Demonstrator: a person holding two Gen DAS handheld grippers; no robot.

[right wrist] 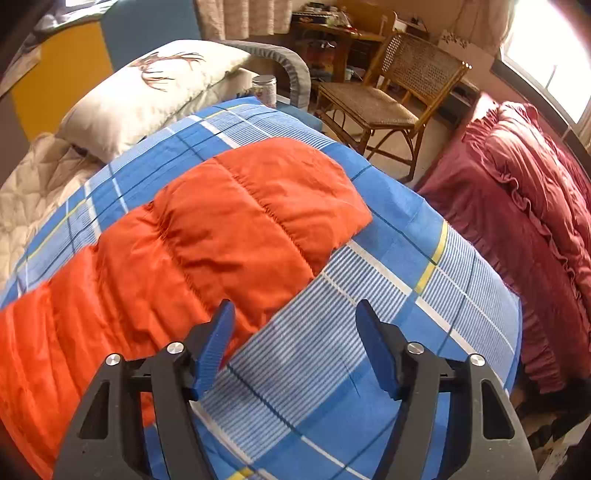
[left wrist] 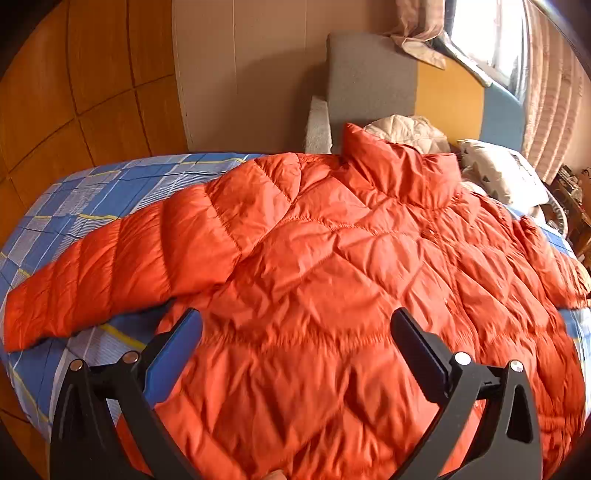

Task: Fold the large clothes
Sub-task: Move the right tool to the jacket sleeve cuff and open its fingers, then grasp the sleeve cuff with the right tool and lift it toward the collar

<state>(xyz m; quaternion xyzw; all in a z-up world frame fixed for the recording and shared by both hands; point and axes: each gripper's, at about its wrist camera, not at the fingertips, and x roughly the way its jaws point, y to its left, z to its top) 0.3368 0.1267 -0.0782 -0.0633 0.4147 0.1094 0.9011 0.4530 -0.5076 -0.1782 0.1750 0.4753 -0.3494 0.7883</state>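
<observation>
An orange quilted down jacket (left wrist: 332, 266) lies spread flat on a bed with a blue plaid sheet (left wrist: 92, 199), collar toward the headboard, both sleeves stretched out sideways. My left gripper (left wrist: 295, 325) is open and empty, hovering over the jacket's lower body near the waist seam. In the right wrist view the jacket's sleeve (right wrist: 207, 229) lies across the sheet (right wrist: 388, 266) with its cuff end toward the bed's edge. My right gripper (right wrist: 295, 317) is open and empty, above the sheet just beside the sleeve's lower edge.
A white pillow (right wrist: 155, 92) and a cream quilt (right wrist: 33, 192) lie at the head of the bed. A rattan chair (right wrist: 391, 96), a wooden desk (right wrist: 332, 33) and a dark red ruffled cover (right wrist: 524, 221) stand beyond the bed's edge. A grey, yellow and blue headboard (left wrist: 406, 81) is behind the collar.
</observation>
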